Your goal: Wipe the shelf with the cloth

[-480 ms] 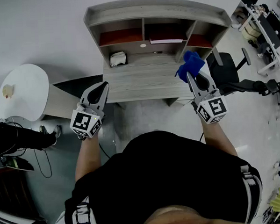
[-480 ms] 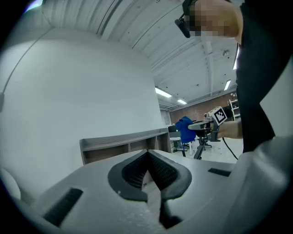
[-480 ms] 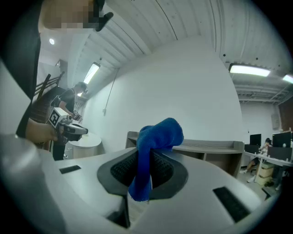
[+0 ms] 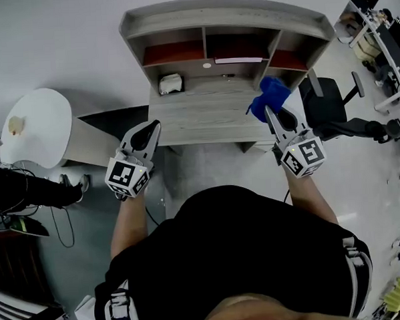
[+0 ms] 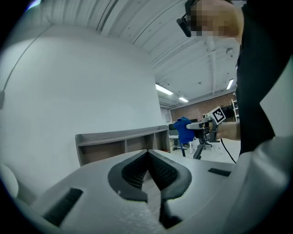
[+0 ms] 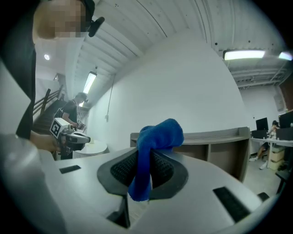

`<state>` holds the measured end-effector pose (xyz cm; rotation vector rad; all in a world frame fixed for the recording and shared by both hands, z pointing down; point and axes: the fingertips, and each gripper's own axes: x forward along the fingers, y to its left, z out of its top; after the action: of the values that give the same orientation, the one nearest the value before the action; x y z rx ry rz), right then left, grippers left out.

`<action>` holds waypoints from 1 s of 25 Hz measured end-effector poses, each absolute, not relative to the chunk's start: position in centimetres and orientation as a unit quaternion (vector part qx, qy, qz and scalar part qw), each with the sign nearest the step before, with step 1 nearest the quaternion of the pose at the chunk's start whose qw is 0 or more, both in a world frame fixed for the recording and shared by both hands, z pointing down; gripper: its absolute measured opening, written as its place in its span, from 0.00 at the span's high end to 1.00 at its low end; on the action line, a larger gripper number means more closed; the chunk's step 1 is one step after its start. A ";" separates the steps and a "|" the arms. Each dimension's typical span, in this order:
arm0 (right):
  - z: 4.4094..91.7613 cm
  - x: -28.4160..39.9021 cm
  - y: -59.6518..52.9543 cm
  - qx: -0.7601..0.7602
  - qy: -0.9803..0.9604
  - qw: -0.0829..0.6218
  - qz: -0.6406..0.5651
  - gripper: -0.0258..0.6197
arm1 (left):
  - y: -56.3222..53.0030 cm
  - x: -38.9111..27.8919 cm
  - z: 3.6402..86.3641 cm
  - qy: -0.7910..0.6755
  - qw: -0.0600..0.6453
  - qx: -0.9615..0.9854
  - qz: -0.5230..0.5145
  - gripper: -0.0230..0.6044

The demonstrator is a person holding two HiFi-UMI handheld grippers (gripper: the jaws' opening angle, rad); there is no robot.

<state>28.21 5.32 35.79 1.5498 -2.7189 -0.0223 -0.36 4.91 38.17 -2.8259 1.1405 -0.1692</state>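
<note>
- Right now a person in a black top (image 4: pixel 238 254) is standing in front of the shelf (image 4: pixel 211 115), with both arms reaching toward it.
- The grey wooden shelf is standing against a white wall. It is showing open boxes along its top part and a flat board below them.
- A round white table (image 4: pixel 34 128) is sitting off to the left of the shelf.
- A black chair (image 4: pixel 331 105) is sitting just beside the shelf on the right.
- The left gripper (image 4: pixel 155 125) is pointing at the left front edge of the shelf. Its jaws are pressing together with nothing between them.
- The right gripper (image 4: pixel 268 109) is hovering over the right side of the shelf, and its jaws are squeezing the cloth (image 4: pixel 269 92).
- The blue cloth is bunching up above the right gripper's tips, with one end hanging down between the jaws.
- A small white thing (image 4: pixel 171 83) is lying on the flat board near the left; I cannot tell what it is.
</note>
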 end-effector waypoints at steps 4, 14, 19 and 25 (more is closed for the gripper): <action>35.9 29.4 5.3 0.489 -0.872 -0.003 -0.004 0.88 | 5.3 0.9 38.0 0.377 0.046 -0.923 -0.059 0.94; 37.2 32.5 5.3 0.467 -0.884 0.003 0.008 0.88 | 6.6 4.4 37.8 0.395 0.050 -0.915 -0.062 0.94; 38.1 33.4 5.5 0.459 -0.888 0.004 0.017 0.88 | 7.5 5.7 38.0 0.397 0.053 -0.912 -0.082 0.94; 38.9 34.0 4.7 0.454 -0.891 0.003 0.021 0.88 | 6.8 5.9 37.0 0.409 0.059 -0.906 -0.088 0.94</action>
<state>33.98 4.68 38.90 1.4250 -2.7931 0.0644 5.89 6.84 36.99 -2.7450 1.2381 -0.2668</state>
